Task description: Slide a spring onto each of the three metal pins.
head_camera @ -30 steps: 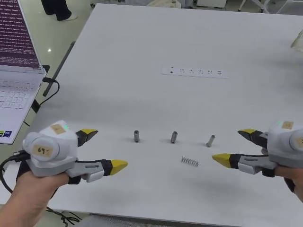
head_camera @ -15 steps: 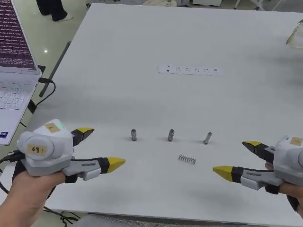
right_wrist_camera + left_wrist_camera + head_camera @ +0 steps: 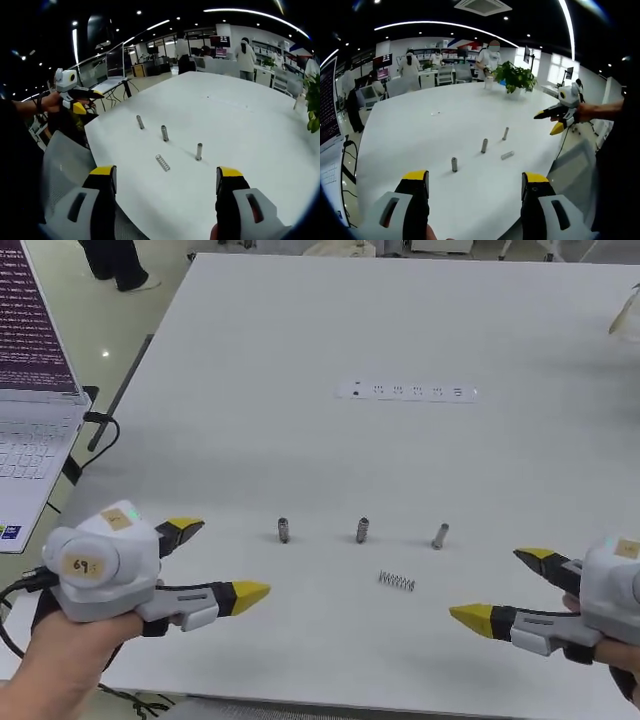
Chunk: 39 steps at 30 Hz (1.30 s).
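- Lying loose on the white table (image 3: 300, 340), the free spring (image 3: 397, 582) rests on its side just in front of the row of pins. It sits between the middle pin (image 3: 363, 530) and the right pin (image 3: 441, 536) and touches neither.
- The left pin (image 3: 284, 530) completes the row of three standing across the table. In the right gripper view the left and middle pins look coiled, each wearing a spring, while the right pin looks smooth and bare.
- The right gripper (image 3: 496, 584) hovers to the right of the free spring, near the table's front edge. Its jaws are spread wide and empty, with the yellow tips aimed toward the pins.
- The left gripper (image 3: 222, 558) hovers left of the row, its jaws likewise released and holding nothing.
- Farther back, a white power strip (image 3: 405, 392) lies flat on the table, well apart from the pins.
- Beyond the table's left edge, an open laptop (image 3: 30, 370) shows a lit screen.
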Tool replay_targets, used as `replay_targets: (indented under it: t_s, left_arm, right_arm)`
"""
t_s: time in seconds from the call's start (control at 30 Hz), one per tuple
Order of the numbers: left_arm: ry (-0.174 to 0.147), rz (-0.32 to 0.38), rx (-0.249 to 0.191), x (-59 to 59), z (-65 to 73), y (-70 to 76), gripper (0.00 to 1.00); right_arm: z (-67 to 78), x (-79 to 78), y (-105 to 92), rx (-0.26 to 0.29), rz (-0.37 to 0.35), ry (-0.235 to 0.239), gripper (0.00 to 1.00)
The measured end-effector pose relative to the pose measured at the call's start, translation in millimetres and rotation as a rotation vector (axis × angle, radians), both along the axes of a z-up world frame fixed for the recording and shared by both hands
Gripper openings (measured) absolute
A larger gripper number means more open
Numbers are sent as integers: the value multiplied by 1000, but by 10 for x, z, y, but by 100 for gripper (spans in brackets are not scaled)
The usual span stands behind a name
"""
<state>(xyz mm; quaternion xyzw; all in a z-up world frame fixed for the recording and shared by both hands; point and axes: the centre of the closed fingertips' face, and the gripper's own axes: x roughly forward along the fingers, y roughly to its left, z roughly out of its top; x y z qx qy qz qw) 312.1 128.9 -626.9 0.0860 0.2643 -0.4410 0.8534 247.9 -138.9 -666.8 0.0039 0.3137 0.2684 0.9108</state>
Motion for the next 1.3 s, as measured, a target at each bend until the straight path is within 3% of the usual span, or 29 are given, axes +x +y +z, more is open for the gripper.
replay_targets:
  t_s: [0.37,0.7,1.3]
  left_arm:
    - [6,-59,-1,-39,-15,-234,73]
    - [7,-193,18,-98,-85,-649,73]
    - [-8,-370,55,-102,-196,-1174,71]
  right_arm:
    - [-10,-56,-22,-8,4,14,83]
    - [-51,-150,-39,-12,4,31,84]
    - [-51,-200,-92,-18,-5,38,83]
